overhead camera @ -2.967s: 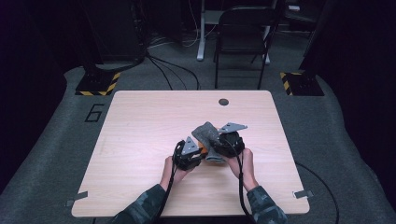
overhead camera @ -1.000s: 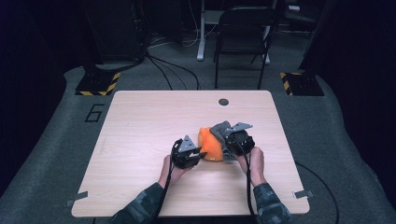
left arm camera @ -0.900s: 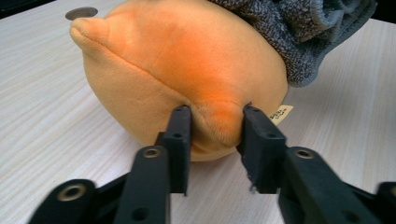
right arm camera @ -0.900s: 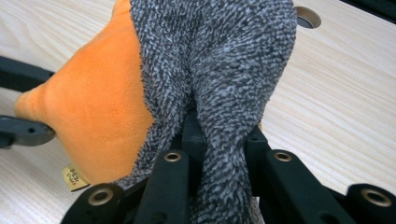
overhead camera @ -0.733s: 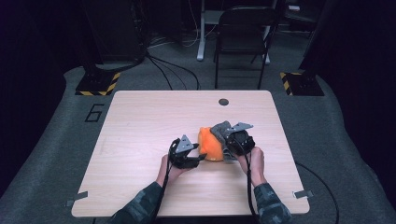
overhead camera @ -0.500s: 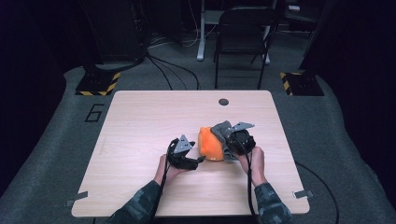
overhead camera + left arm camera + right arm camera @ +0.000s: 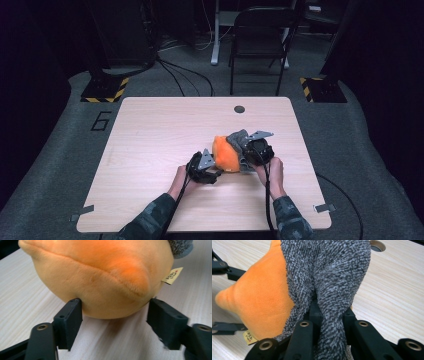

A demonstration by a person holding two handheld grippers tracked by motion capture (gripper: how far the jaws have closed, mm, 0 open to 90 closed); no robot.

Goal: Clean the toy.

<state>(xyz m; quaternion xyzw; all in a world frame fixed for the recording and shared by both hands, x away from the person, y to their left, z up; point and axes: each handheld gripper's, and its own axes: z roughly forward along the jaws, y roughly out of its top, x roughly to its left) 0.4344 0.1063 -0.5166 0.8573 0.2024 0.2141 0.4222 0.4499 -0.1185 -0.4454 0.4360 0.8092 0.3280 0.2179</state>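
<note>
Sock (image 7: 332,277) partly over orange plush toy (image 7: 226,154) near table (image 7: 150,130) centre-right, R gripper (image 7: 329,315) clamped on sock cloth, L gripper (image 7: 113,315) jaws just opened, apart round toy's bare end w/o pinching; most of toy looks uncovered.

Lab: hazard-striped floor markers (image 7: 105,93), cables (image 7: 182,75), lone table (image 7: 150,130).

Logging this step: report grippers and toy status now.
Right gripper clamped on fuzzy grey sock. Left gripper open, jaws just closing in, flanking round orange plush toy, no squeeze. Wooden table: nothing obstructing.
</note>
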